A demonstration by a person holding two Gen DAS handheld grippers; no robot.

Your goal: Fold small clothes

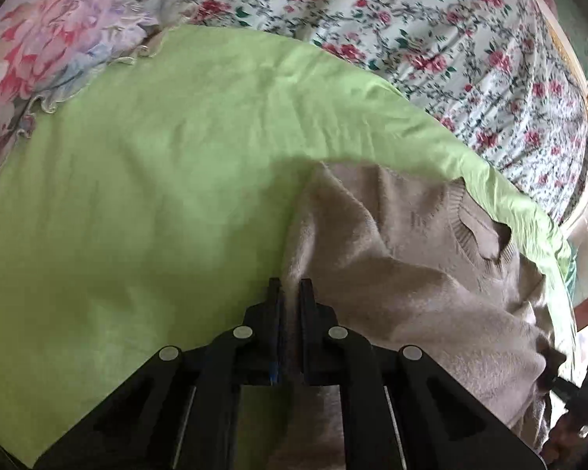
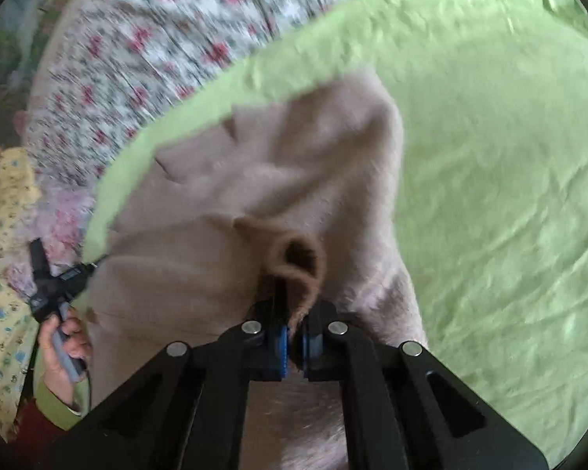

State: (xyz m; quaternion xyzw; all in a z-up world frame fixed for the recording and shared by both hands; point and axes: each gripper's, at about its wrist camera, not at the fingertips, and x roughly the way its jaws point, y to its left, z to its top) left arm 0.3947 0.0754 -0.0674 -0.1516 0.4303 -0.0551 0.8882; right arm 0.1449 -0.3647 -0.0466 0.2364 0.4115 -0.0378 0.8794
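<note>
While both grippers are pinching the beige sweater [image 1: 411, 243], the work is sitting at the start of a fold: the garment's edges are gathered, not yet carried over. In the left wrist view the left gripper [image 1: 290, 286], low in the centre of the frame, is closed tight on the sweater's left edge, a thin ridge of knit standing between its fingers. In the right wrist view the right gripper [image 2: 290, 309] is likewise clamped shut on a ribbed, darker brown opening of the sweater, probably a cuff or collar, which is curling into a loop just above the fingers. The sweater is lying rumpled on a lime green cloth [image 1: 137, 196], occupying the lower right of the left view and the centre of the right view. It is looking soft, fuzzy and thick, with ribbed trim; the cloth is thin and lightly creased, and a floral bedsheet [image 1: 450, 39] is spreading beyond it. Next, I judge, both held points need lifting together and laying across the body evenly, so the heavy knit is not bunching.
</note>
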